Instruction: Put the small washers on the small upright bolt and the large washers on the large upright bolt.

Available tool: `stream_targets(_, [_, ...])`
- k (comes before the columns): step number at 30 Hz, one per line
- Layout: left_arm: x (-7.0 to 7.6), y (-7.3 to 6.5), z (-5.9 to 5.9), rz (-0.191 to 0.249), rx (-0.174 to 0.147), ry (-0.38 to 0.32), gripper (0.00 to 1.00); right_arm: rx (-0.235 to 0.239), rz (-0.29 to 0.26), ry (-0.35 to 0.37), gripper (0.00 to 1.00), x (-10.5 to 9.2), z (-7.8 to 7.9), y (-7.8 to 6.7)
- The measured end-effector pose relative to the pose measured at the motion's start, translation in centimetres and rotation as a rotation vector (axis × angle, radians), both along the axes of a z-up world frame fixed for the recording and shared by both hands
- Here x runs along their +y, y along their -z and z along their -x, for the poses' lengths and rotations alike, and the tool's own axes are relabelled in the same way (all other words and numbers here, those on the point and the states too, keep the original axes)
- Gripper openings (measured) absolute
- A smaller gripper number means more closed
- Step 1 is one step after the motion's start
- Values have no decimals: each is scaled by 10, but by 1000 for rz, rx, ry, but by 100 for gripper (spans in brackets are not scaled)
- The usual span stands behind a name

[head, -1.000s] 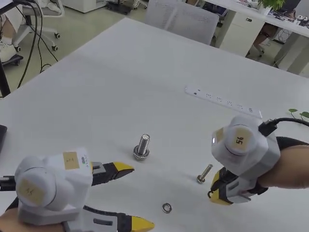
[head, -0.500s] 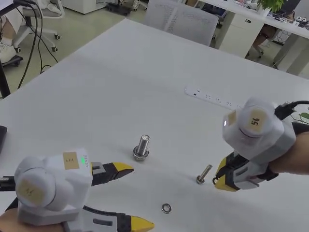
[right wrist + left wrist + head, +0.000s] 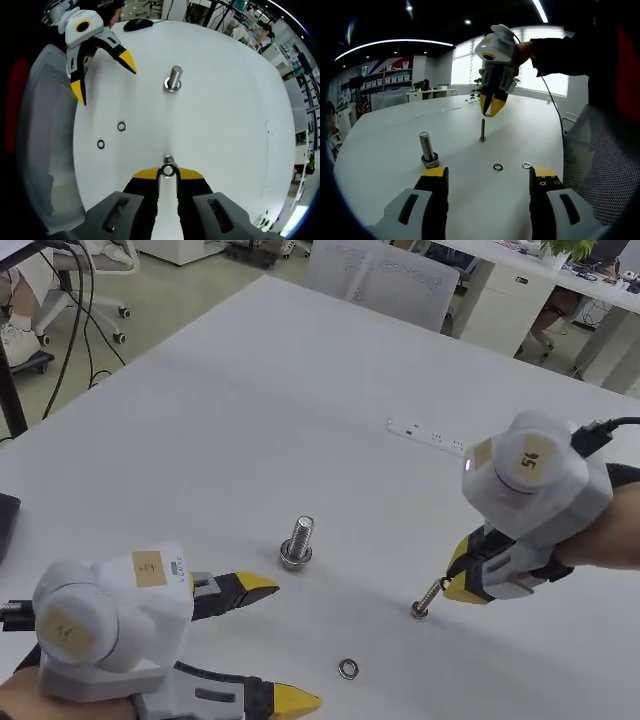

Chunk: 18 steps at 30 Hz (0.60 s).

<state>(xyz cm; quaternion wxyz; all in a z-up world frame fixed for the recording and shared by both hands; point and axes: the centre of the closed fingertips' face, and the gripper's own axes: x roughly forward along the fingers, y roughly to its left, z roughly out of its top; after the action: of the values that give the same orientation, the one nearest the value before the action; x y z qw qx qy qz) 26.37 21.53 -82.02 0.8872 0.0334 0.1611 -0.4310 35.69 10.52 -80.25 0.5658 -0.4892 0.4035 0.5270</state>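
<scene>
The large bolt (image 3: 297, 542) (image 3: 426, 149) (image 3: 173, 79) stands upright on the white table (image 3: 250, 420) with a washer around its base. To its right stands the small bolt (image 3: 427, 600) (image 3: 483, 130). My right gripper (image 3: 455, 580) (image 3: 491, 107) (image 3: 169, 173) is at that bolt's top, shut on a small ring-shaped washer (image 3: 168, 171) just over the bolt's tip (image 3: 169, 161). One loose washer (image 3: 348, 669) (image 3: 498, 166) (image 3: 121, 126) lies near the front edge, and a second washer (image 3: 526, 164) (image 3: 101, 144) lies beside it. My left gripper (image 3: 285, 645) (image 3: 490, 172) (image 3: 105, 84) is open with nothing between its fingers, low at the front left.
A white power strip (image 3: 430, 436) lies further back on the table. A grey chair (image 3: 385, 280) stands behind the far edge. A dark object (image 3: 5, 510) sits at the table's left edge. A mesh chair back (image 3: 610, 160) is close to the table's front.
My right gripper has risen from the table right of the small bolt and moved left to the bolt's top. The left gripper has held still.
</scene>
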Motion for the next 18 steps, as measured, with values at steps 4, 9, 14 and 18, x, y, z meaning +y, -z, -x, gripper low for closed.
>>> stream_targets(4, [0, 1, 0, 0, 2, -2, 65, -4, 4, -4, 14, 1, -2, 2])
stream_targets(9, [1, 2, 0, -2, 4, -5, 65, -1, 7, -2, 14, 1, -4, 4])
stream_targets(14, [1, 3, 0, -4, 9, -5, 64, 2, 7, 0, 14, 2, -5, 5])
stream_targets(18, [3, 4, 0, -7, 10, -7, 64, 6, 7, 0, 14, 2, -5, 7])
